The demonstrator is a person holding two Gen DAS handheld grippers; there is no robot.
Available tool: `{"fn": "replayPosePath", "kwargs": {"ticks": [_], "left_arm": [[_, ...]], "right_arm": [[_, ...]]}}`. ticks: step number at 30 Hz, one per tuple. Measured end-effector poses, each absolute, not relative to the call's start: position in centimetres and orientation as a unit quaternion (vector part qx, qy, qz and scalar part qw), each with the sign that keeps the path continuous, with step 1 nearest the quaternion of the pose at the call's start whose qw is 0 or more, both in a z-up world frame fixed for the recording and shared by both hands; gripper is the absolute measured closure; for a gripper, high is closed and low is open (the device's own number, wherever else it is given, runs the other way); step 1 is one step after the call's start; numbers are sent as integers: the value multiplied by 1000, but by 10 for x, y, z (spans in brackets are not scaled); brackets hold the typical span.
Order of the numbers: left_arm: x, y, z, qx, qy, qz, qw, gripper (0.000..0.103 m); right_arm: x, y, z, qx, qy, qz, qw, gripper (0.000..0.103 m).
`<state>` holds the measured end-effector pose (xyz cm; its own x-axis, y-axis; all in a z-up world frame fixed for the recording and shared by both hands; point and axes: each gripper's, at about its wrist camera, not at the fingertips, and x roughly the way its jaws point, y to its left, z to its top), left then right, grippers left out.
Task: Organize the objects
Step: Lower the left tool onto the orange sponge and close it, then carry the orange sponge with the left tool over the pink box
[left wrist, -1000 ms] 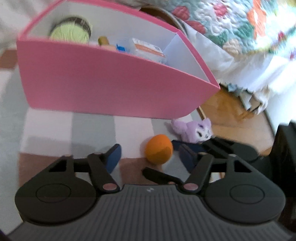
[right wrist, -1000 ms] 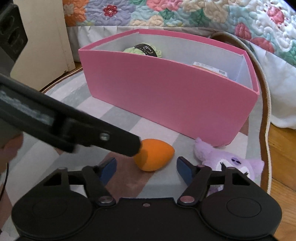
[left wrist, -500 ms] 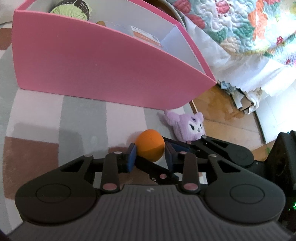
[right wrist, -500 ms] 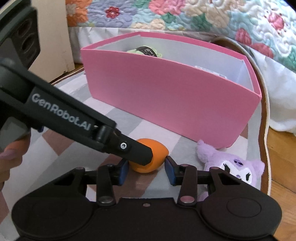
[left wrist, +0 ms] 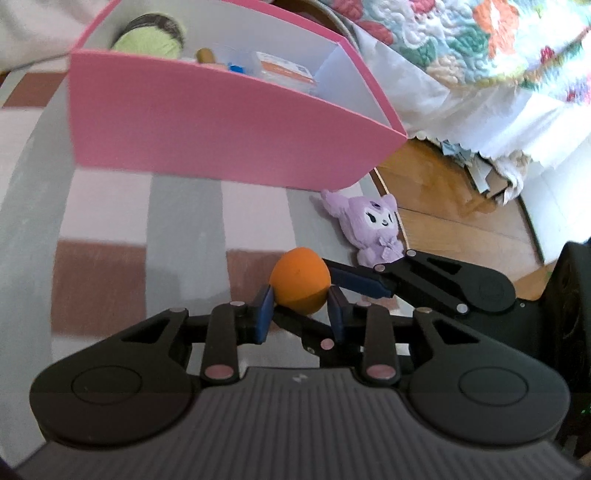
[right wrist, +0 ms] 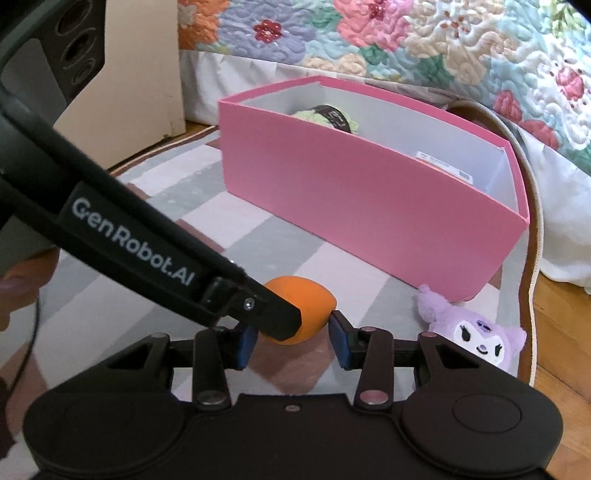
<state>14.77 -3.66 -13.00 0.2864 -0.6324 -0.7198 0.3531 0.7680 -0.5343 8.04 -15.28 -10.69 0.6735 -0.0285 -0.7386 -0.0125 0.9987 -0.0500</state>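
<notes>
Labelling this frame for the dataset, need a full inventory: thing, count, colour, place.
orange sponge: 1, orange, egg-shaped, on the rug, between both grippers' fingers
plush toy: 1, purple, on the rug by the box's near right corner
storage box: 1, pink outside, white inside, on the rug in front of the bed
yarn ball: 1, green with a dark label band, in the box, left end
packet: 1, white and orange, in the box, right part; more small items beside it, too blurred to name
rug: 1, grey, white and brown checks, on the wood floor
quilt: 1, floral, on the bed behind the box
left gripper: 1, black, blue pads, shut on the sponge
right gripper: 1, black, blue pads, around the sponge, grip unclear
</notes>
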Motion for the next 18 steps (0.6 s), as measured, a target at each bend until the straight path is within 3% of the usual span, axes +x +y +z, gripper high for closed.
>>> {"fn": "replayPosePath", "kwargs": {"ticks": [18], "left_arm": [[94,-5,-77,-162,459,-284,826,73]], "right_arm": [[51,-122,-58,-54,358,49,931,56]]}}
